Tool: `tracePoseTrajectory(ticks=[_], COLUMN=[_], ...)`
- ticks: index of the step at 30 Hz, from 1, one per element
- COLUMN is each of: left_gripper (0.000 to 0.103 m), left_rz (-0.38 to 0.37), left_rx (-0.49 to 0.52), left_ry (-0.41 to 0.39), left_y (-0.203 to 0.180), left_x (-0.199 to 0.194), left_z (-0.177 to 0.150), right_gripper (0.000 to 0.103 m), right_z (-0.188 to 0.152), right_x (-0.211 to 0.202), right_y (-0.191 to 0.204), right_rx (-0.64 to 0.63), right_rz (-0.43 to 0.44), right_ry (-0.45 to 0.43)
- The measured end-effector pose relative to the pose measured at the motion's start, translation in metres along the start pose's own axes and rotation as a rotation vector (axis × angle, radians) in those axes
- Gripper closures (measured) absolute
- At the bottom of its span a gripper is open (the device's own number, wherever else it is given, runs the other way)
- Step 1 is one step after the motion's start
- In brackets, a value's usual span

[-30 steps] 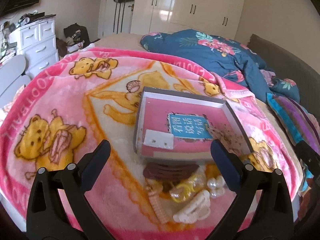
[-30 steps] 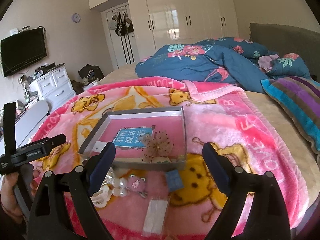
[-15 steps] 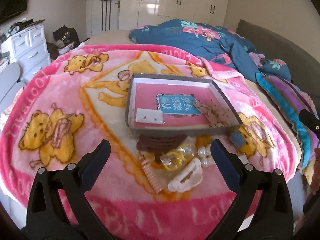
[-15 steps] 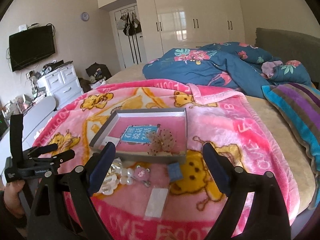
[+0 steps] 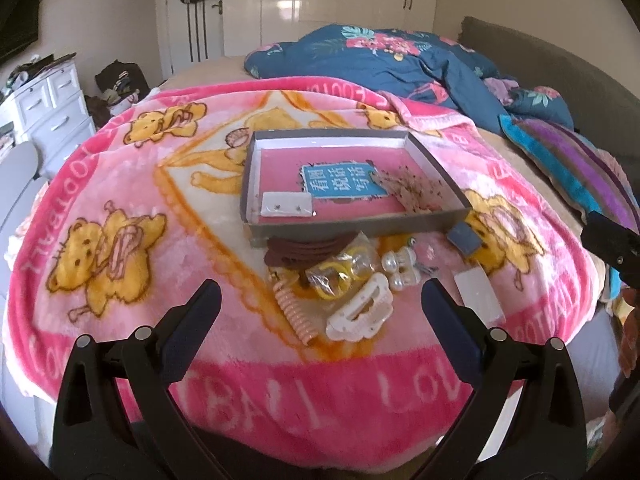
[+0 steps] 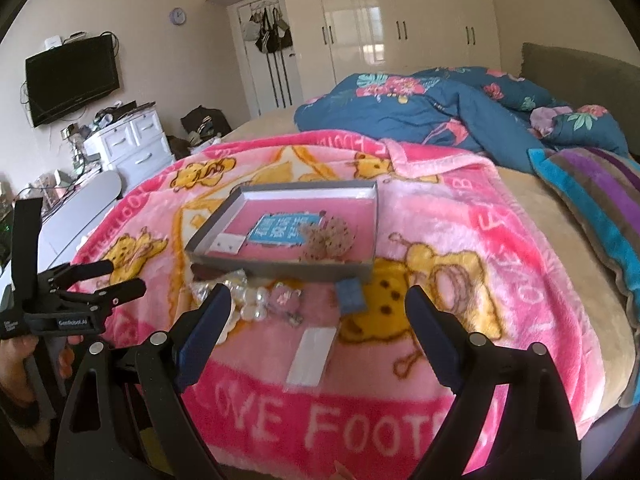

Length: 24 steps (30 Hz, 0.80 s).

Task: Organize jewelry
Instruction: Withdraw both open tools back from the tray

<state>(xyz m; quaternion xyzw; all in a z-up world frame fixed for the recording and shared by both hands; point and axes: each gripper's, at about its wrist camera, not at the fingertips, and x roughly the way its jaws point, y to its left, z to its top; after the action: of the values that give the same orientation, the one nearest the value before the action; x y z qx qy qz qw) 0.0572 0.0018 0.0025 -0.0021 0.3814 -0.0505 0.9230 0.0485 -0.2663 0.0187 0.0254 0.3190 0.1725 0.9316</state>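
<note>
A shallow grey tray (image 5: 348,227) with a pink floor lies flat on the blanket, holding a white earring card (image 5: 286,204) and a brown beaded piece (image 5: 416,192). Loose items lie just before its near wall: brown band (image 5: 308,249), yellow rings (image 5: 336,276), coiled pink tie (image 5: 296,314), white claw clip (image 5: 362,314), pearls (image 5: 400,268), blue square (image 5: 464,237), clear packet (image 5: 478,294).
</note>
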Motion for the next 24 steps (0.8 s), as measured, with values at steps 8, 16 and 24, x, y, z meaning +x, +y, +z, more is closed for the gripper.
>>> tracePoseTrajectory(ticks=[8, 16, 24], left_gripper=[0.009, 0.009, 0.01], left_rz=[-0.012, -0.022, -0.057], left_rx=[0.044, 0.087, 0.134], left_ry=[0.022, 0.046, 0.087], left_y=[-0.01, -0.02, -0.027], left_x=[0.001, 0.009, 0.024], left_z=[-0.011, -0.019, -0.026], right_gripper=[0.015, 0.015, 0.015], right_z=[-0.022, -0.031, -0.034], right_x=[0.009, 0.017, 0.024], right_y=[0.001, -0.007, -0.005], right_rx=[-0.04, -0.021, -0.031], right_rz=[0.01, 0.017, 0.043], right_ry=[0.06, 0.091, 0.113])
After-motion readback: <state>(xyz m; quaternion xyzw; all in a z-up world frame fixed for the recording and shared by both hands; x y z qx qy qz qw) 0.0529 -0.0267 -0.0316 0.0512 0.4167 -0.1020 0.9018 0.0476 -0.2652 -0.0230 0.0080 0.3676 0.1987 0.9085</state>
